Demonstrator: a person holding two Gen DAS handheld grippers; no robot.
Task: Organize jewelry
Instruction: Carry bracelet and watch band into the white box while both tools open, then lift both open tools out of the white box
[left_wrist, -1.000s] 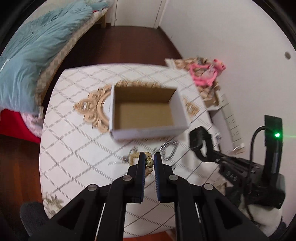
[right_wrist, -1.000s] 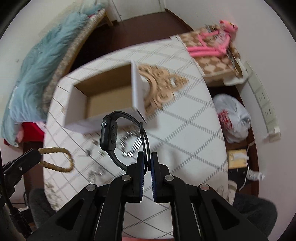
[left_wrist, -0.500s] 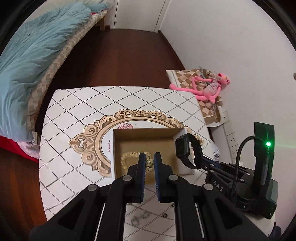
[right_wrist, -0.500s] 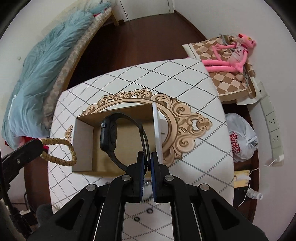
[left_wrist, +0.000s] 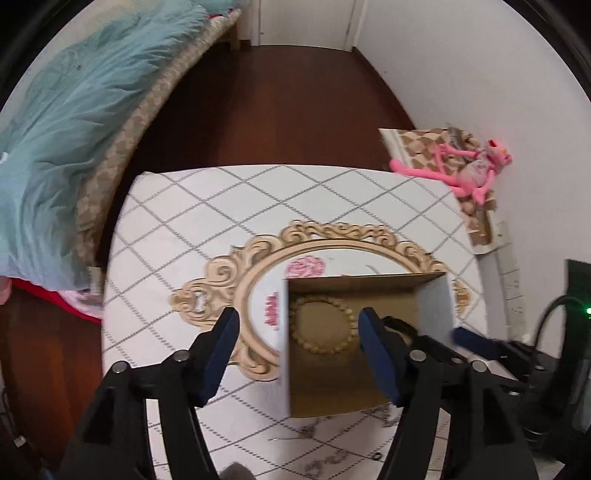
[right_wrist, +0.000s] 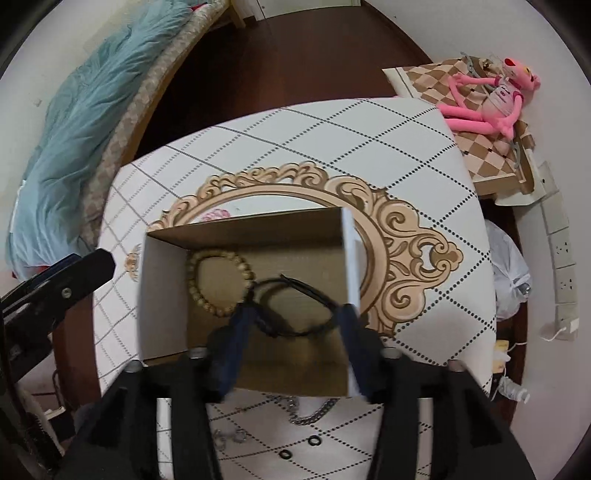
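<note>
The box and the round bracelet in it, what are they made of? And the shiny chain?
The box looks like cardboard: matte brown inside, white outside, thin folded walls. The bracelet looks like a ring of tan wooden beads with a dull finish, though they could be seeds or plastic. The chain on the table looks like silvery metal, since its links glint.

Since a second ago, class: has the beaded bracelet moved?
Yes. The beaded bracelet has left the open left hand-held gripper and lies inside the cardboard box.

tan beaded bracelet (right_wrist: 218, 286), brown box (right_wrist: 162, 295), white diamond-patterned tablecloth (right_wrist: 406, 155), pink plush (right_wrist: 491, 99)
</note>
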